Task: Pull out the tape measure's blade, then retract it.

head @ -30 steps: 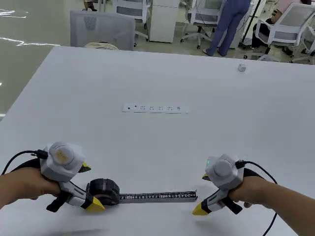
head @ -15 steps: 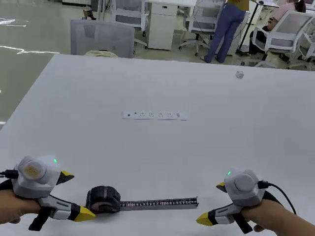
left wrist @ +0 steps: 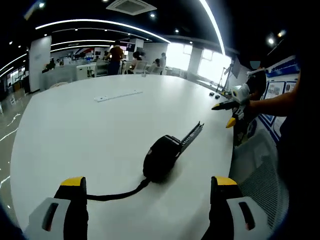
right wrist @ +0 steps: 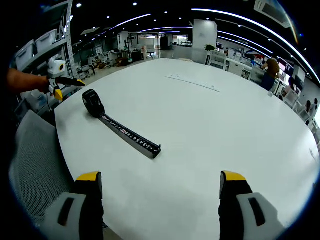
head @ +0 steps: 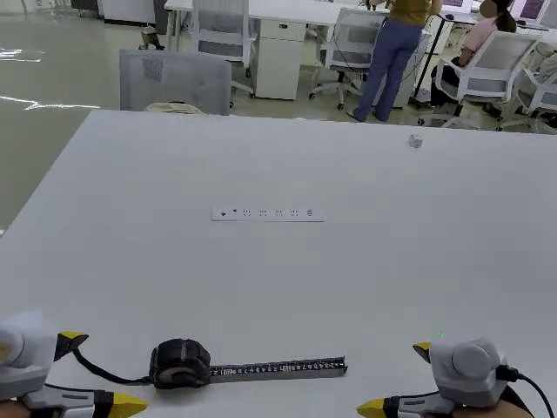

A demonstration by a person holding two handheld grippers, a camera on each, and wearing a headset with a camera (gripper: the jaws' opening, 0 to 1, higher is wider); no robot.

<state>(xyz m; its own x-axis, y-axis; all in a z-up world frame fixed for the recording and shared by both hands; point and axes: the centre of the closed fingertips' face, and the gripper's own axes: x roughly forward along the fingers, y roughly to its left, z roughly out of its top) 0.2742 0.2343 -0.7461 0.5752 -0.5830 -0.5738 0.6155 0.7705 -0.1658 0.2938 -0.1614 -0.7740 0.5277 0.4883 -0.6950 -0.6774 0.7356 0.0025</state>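
White table (head: 392, 261), office chairs (head: 174, 80), glossy floor (head: 43, 131)

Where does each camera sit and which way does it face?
Head view: on the headset, looking forward and down over the table at the tape measure; left gripper and right gripper at bottom corners.
Left gripper view: on that gripper, facing the case between open jaws.
Right gripper view: on that gripper, facing the blade's tip between open jaws.
Shared: the tape measure, seen from opposite ends.

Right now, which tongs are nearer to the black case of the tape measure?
Left. The left tongs sit just beside the case; the right tongs are apart, past the far end of the blade.
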